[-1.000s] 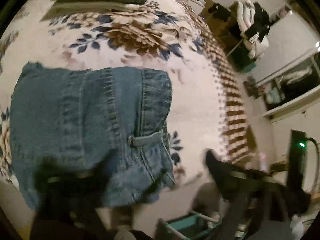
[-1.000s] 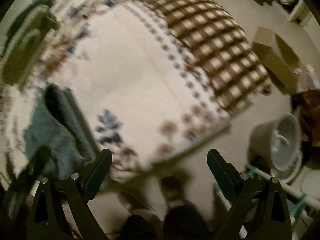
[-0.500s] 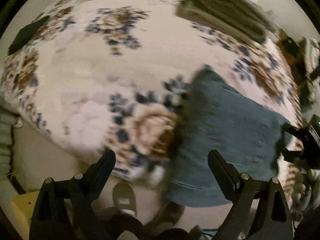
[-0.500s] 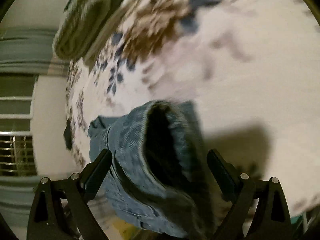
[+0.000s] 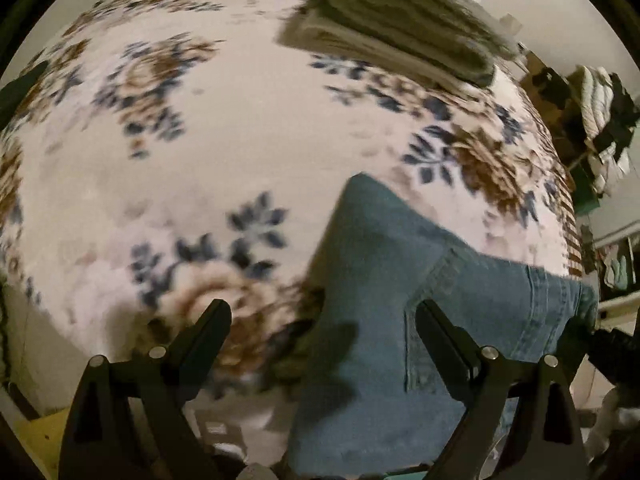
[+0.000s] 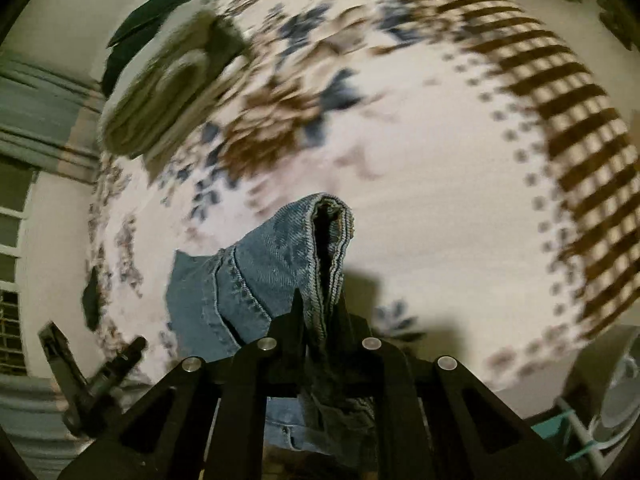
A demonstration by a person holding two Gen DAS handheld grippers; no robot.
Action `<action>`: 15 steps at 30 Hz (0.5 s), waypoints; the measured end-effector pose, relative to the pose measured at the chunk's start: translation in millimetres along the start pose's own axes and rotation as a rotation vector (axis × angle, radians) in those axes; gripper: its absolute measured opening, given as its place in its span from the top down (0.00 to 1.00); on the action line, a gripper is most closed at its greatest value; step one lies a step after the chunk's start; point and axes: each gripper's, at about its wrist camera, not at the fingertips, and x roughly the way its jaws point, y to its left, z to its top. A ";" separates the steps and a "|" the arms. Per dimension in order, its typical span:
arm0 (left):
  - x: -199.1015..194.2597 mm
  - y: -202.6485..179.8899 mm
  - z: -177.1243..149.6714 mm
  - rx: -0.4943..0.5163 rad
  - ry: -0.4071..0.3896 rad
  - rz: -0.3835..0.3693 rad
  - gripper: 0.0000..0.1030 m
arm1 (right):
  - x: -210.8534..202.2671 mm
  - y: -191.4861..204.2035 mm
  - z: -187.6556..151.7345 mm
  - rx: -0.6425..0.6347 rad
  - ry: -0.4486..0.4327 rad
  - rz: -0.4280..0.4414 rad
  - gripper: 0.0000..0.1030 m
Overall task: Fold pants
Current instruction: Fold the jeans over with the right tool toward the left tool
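Observation:
Folded blue jeans (image 5: 400,300) lie near the front edge of a bed with a floral blanket (image 5: 220,140). My left gripper (image 5: 323,332) is open above the jeans' left edge and holds nothing. In the right wrist view the jeans (image 6: 272,272) show their waistband end, and my right gripper (image 6: 320,312) is shut on the folded denim edge. The left gripper also shows in the right wrist view (image 6: 92,376) at the lower left.
A stack of folded olive towels (image 5: 400,36) lies at the far side of the bed, also in the right wrist view (image 6: 168,88). A grey fan (image 6: 616,396) stands on the floor at right. Clothes hang on a rack (image 5: 600,128) at right.
My right gripper has closed on the jeans' waistband edge; it was open half a second ago. My left gripper has shifted right, over the jeans' left side, still open.

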 end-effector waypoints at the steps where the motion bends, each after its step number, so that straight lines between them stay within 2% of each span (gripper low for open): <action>1: 8.5 -8.3 7.1 0.008 0.004 -0.005 0.09 | 0.1 -13.9 3.2 0.038 -0.002 -0.003 0.89; 4: 37.7 -25.0 28.4 0.016 0.029 -0.026 0.09 | 11.7 -38.8 8.8 0.072 0.014 -0.024 0.89; 6: 61.3 -30.6 38.7 0.023 0.061 -0.011 0.08 | 21.4 -49.0 9.0 0.065 0.027 -0.042 0.89; 9: 105.0 -22.9 50.2 -0.016 0.152 -0.004 0.00 | 45.3 -61.8 7.6 0.057 0.064 -0.094 0.85; 11: 116.6 -16.8 54.0 -0.029 0.181 -0.027 0.00 | 62.8 -74.4 5.1 0.103 0.115 -0.098 0.73; 12: 115.8 -15.2 55.5 -0.031 0.186 -0.038 0.00 | 65.9 -78.0 4.9 0.112 0.129 -0.108 0.57; 13: 110.8 -14.8 56.4 -0.023 0.182 -0.046 0.00 | 66.2 -82.4 4.1 0.126 0.140 -0.113 0.48; 15: 93.7 -15.7 55.5 0.005 0.160 -0.049 0.00 | 55.5 -92.6 -1.4 0.176 0.140 -0.056 0.41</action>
